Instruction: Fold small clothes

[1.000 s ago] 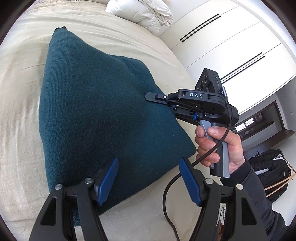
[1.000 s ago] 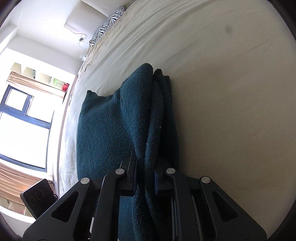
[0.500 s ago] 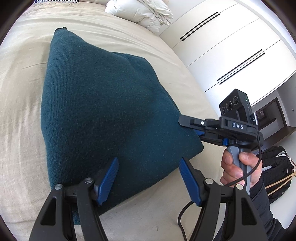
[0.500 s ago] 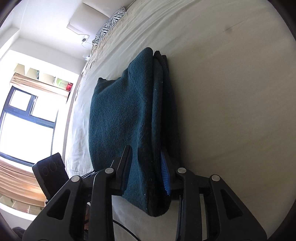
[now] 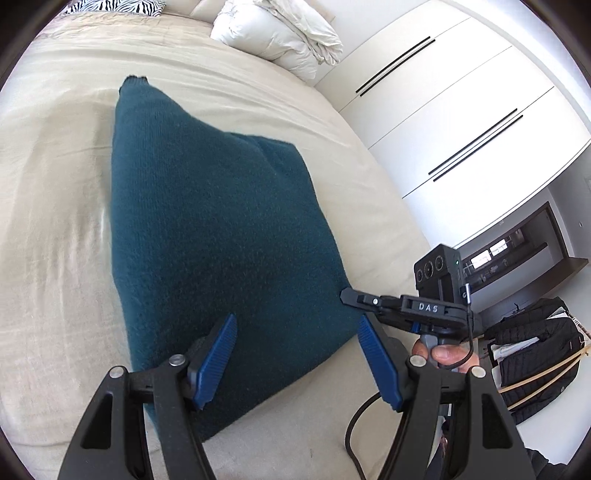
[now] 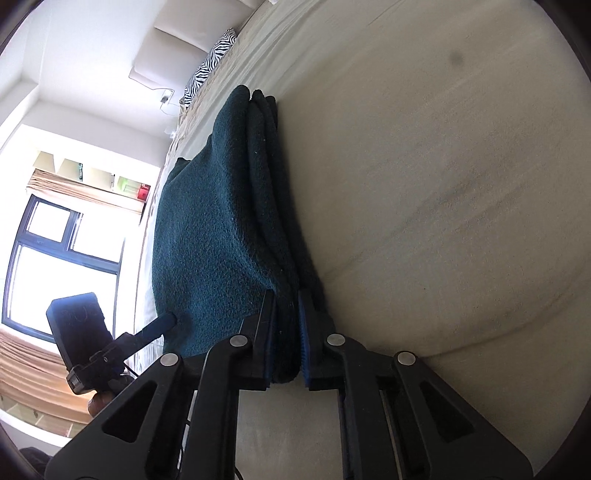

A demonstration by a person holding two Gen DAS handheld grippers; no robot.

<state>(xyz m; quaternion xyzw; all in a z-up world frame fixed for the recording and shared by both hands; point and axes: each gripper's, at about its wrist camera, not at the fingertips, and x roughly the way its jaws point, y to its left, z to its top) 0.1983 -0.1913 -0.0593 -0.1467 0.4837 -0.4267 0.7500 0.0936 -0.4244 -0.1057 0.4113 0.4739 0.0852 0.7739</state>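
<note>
A folded dark teal knit garment point(image 5: 218, 251) lies on the beige bed point(image 5: 55, 258). My left gripper point(image 5: 295, 354) is open and empty, hovering just above the garment's near corner. My right gripper point(image 6: 286, 332) is turned on its side at the garment's right corner, its jaws close around the stacked folded layers point(image 6: 229, 229). It also shows in the left wrist view point(image 5: 373, 302) at the garment's right edge. The left gripper shows in the right wrist view point(image 6: 162, 321) beside the garment.
White pillows point(image 5: 280, 33) and a zebra-print pillow point(image 5: 110, 5) lie at the head of the bed. White wardrobe doors point(image 5: 461, 122) stand to the right. A black backpack point(image 5: 532, 354) sits on the floor. A window point(image 6: 55, 266) is on the far side.
My right gripper has slid back along the folded edge to the garment's near right corner, jaws narrowing on the layers. The garment has settled flatter. My left gripper stayed open.
</note>
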